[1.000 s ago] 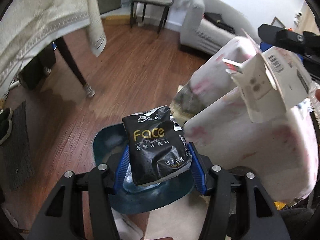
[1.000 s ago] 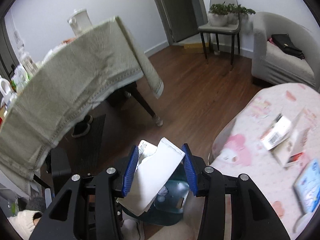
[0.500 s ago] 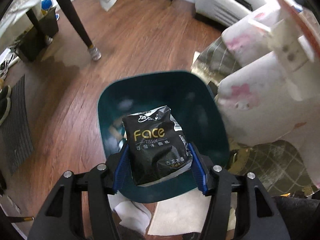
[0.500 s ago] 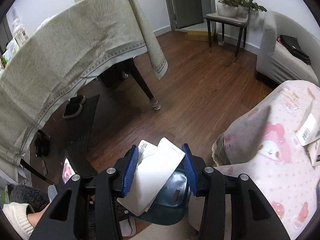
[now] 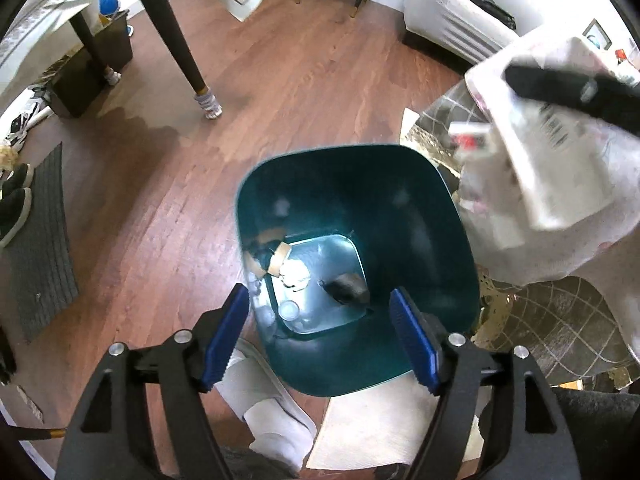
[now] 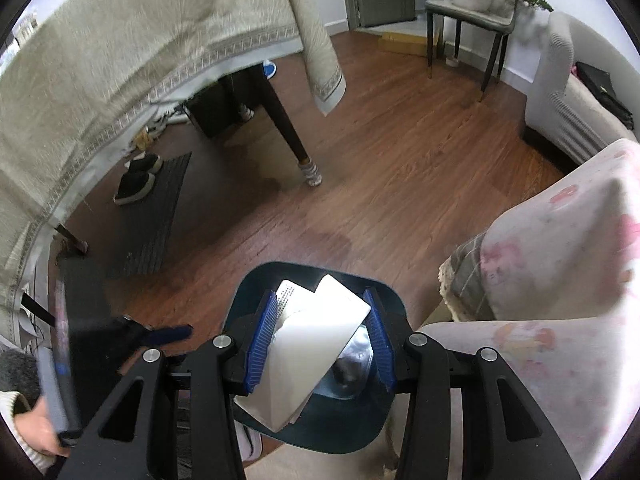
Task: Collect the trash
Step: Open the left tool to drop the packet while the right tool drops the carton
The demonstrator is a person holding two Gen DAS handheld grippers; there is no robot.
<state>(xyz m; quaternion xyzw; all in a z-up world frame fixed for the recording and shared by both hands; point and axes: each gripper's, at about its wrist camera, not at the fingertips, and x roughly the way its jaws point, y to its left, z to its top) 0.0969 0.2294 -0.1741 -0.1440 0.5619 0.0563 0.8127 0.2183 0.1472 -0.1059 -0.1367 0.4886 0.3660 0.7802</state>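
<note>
Trash bin (image 5: 420,208), teal, sits on the wood floor right under both grippers. Left gripper (image 5: 320,336) has just been opening and now stands wide with nothing between its jaws; the black "Face" tissue pack it was pinching half a second ago is gone, and a dark lump (image 5: 347,289) at the bin's bottom, around 4 o'clock, is probably it. So one piece looks binned. Right gripper (image 6: 322,338) is clamped on a white carton (image 6: 316,348) over the bin, likely next. No readable print there.
</note>
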